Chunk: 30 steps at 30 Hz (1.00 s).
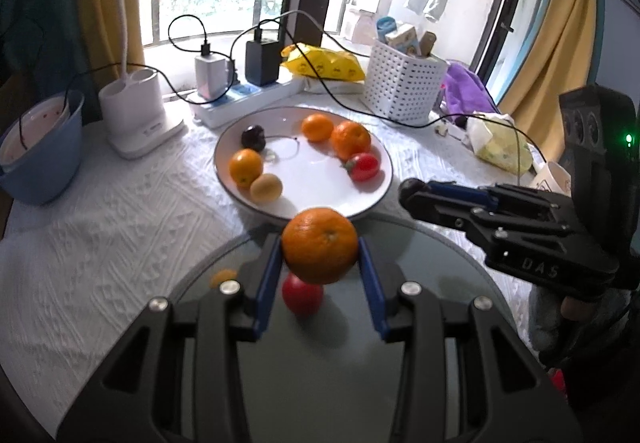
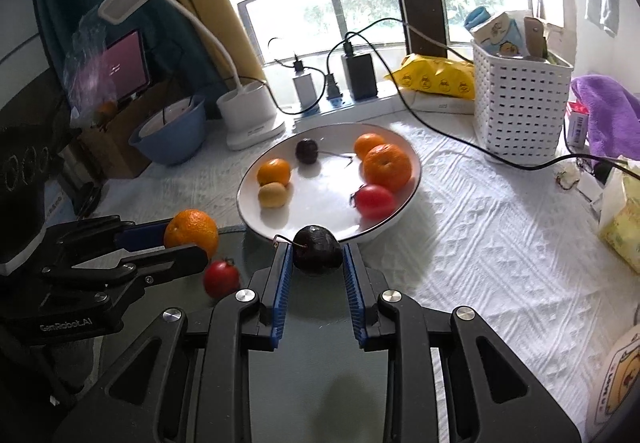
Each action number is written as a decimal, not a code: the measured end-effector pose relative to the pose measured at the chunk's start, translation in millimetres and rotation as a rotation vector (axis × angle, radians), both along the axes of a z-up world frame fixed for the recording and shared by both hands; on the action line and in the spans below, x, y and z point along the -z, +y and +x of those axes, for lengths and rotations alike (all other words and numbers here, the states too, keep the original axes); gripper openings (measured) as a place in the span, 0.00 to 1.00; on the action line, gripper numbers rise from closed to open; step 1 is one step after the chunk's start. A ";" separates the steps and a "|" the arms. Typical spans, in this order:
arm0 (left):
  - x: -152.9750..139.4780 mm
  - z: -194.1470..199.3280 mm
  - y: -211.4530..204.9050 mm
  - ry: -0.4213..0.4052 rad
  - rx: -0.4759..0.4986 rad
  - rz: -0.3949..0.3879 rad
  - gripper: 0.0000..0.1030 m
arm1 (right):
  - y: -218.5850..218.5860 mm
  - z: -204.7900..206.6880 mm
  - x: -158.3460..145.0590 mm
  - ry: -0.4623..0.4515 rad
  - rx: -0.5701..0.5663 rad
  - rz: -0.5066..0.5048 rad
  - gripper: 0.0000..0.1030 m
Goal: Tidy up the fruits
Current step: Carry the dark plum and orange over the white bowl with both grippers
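My left gripper [image 1: 320, 257] is shut on an orange [image 1: 319, 245] and holds it above a dark glass plate [image 1: 440, 263], just short of the white plate [image 1: 376, 195]. A red tomato [image 1: 302, 295] lies on the glass plate under it. My right gripper [image 2: 316, 257] is shut on a dark plum [image 2: 317, 249] at the white plate's [image 2: 412, 179] near rim. The white plate holds oranges, a tomato [image 2: 374, 201], a small yellow fruit [image 2: 273, 195] and another dark plum [image 2: 306, 151]. The left gripper with its orange [image 2: 191, 229] shows at the left of the right wrist view.
A power strip with chargers [image 1: 248, 91] and a cable [image 2: 440, 135] lie behind the white plate. A white lamp base [image 1: 138, 115], a blue bowl [image 1: 40, 155], a white basket [image 1: 404, 83], a yellow bag [image 1: 324, 63] and purple cloth [image 2: 608, 115] stand around.
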<state>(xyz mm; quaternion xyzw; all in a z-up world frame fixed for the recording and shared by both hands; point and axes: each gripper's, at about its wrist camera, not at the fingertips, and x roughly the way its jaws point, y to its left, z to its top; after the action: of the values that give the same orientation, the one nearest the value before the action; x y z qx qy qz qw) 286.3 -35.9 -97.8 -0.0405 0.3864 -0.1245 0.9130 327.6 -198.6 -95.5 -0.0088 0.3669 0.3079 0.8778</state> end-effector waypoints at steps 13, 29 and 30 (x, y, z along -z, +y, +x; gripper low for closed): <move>5.4 39.7 -2.2 0.008 0.006 0.014 0.39 | 0.9 28.6 -0.1 0.004 -0.001 0.006 0.27; 23.8 67.6 4.4 0.067 0.002 -0.018 0.39 | 13.8 50.6 15.8 0.053 -0.014 -0.013 0.27; 24.6 68.4 4.7 0.071 0.002 -0.020 0.39 | 13.9 50.7 15.7 0.053 -0.014 -0.013 0.27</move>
<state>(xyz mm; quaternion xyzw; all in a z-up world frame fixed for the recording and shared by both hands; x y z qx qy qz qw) 354.7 -31.3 -122.4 -0.0535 0.4173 -0.1275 0.8982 378.3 -184.8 -111.2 -0.0086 0.3920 0.3118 0.8655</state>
